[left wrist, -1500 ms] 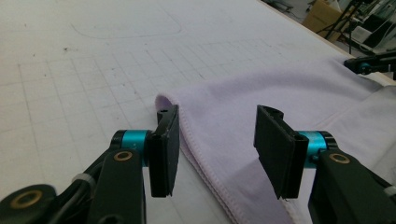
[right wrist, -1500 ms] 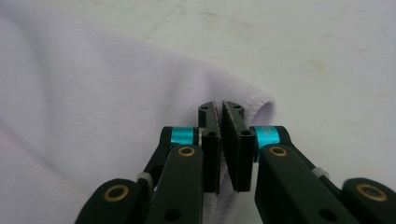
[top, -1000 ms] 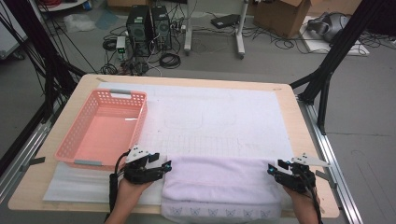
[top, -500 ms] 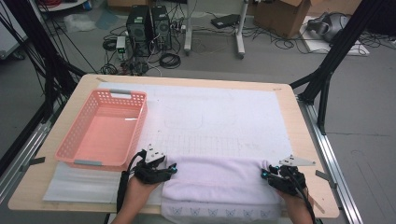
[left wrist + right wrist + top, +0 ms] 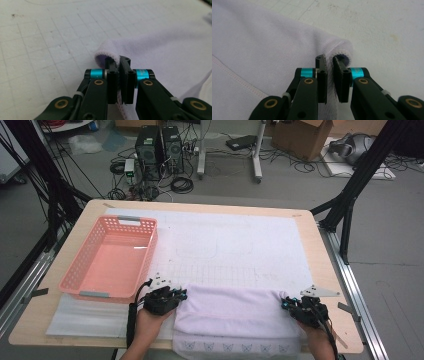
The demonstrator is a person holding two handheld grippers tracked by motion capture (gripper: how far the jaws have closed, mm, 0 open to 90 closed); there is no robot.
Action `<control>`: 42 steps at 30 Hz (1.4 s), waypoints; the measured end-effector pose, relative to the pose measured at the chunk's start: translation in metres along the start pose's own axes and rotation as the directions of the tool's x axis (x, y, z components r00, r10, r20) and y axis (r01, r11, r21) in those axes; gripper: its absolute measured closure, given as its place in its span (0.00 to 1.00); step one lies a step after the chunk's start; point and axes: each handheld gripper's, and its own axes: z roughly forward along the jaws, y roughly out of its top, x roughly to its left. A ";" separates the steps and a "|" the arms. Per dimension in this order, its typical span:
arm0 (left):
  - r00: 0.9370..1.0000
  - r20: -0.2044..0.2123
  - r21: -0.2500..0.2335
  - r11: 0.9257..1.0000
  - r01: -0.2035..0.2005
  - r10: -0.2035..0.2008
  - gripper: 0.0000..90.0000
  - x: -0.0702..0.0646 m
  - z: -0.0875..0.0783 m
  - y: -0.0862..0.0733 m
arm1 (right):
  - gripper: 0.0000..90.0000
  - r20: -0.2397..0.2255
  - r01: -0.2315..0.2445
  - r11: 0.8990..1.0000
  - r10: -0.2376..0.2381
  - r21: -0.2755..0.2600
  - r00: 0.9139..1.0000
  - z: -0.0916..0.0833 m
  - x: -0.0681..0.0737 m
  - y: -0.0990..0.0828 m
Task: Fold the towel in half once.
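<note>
lavender towel [image 5: 235,312] spread low in the high view's frame, at the bench's [image 5: 300,222] near edge, right of the pink basket [image 5: 112,257]. left gripper [image 5: 119,65] at lower centre of its own view, jaws just closing, now pinched tight on the towel's rolled hem corner. right gripper [image 5: 329,65] likewise low in its view, jaws just closing, clamped narrow on the towel's other folded corner, cloth squeezed between.
</note>
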 end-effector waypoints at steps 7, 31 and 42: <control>1.000 -0.012 -0.010 1.000 -0.006 0.006 0.95 -0.001 -0.001 0.000 | 0.92 -0.010 -0.008 1.000 0.008 -0.023 1.000 -0.004 -0.003 0.000; 0.999 -0.033 -0.083 0.997 -0.009 0.007 0.95 0.002 0.010 0.048 | 0.92 0.004 -0.038 0.989 0.039 -0.144 0.999 -0.013 -0.017 0.017; 0.994 -0.107 -0.075 0.997 0.016 -0.024 0.95 0.022 0.035 0.083 | 0.92 0.025 -0.054 0.989 0.058 -0.137 0.998 0.017 -0.039 0.061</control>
